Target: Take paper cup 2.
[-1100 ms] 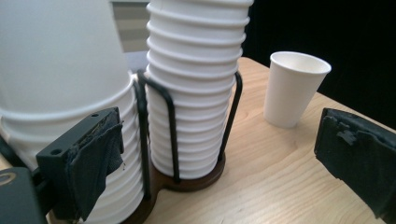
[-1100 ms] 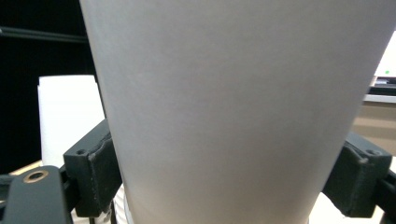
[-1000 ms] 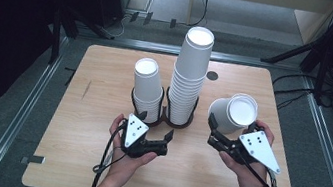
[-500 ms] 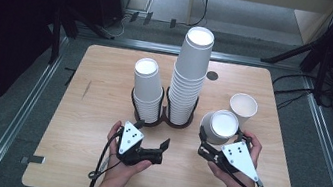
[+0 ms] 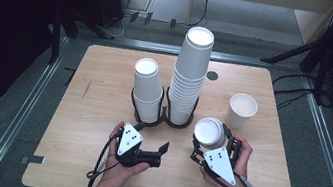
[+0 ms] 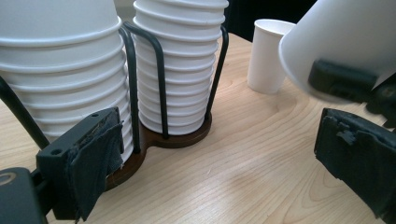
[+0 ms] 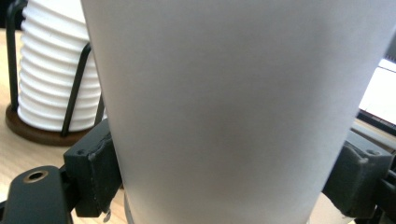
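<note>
One cup (image 5: 241, 110) already stands upright on the table beyond the right tongs (image 5: 208, 143), which clench an inverted cup (image 5: 209, 131) awaiting placement, while the left tongs (image 5: 161, 154) rest released beside the stacks (image 5: 190, 77).

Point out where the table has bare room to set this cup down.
Free: the left side of the table, and the right front between the lone cup and the edge. Crowded: the cup stacks in the middle.

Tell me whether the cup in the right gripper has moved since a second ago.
Yes. The held cup has come left toward the cup holder, leaving the single cup standing apart on the table.
</note>
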The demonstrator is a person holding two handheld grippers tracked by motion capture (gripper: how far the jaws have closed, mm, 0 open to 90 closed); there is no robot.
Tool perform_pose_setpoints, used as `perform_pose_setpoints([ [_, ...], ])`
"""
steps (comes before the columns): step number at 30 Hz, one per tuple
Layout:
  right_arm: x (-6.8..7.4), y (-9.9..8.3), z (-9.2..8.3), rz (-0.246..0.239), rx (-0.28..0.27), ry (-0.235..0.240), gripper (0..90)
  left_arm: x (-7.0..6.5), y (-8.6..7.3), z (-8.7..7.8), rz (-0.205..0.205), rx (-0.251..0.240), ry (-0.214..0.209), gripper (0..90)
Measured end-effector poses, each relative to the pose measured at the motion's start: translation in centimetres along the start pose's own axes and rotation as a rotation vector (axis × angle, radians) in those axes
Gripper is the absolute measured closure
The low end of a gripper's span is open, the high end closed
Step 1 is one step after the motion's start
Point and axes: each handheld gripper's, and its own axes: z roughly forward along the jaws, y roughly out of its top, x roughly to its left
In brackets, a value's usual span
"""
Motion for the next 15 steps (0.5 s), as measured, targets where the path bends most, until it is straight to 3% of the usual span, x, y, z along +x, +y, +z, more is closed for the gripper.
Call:
perform_pose_setpoints([
  [3, 0.6, -0.3, 0.2, -0.03, 0.01, 0.002, 12.9, -0.1, 0.0, 0.0, 0.005, -0.002, -0.006, 1.5],
  [15, 2.0, -0.8, 0.4, -0.235, 0.014, -0.032, 12.8, -0.9, 0.2, 0.0, 0.035, 0.004, -0.059, 1.6],
])
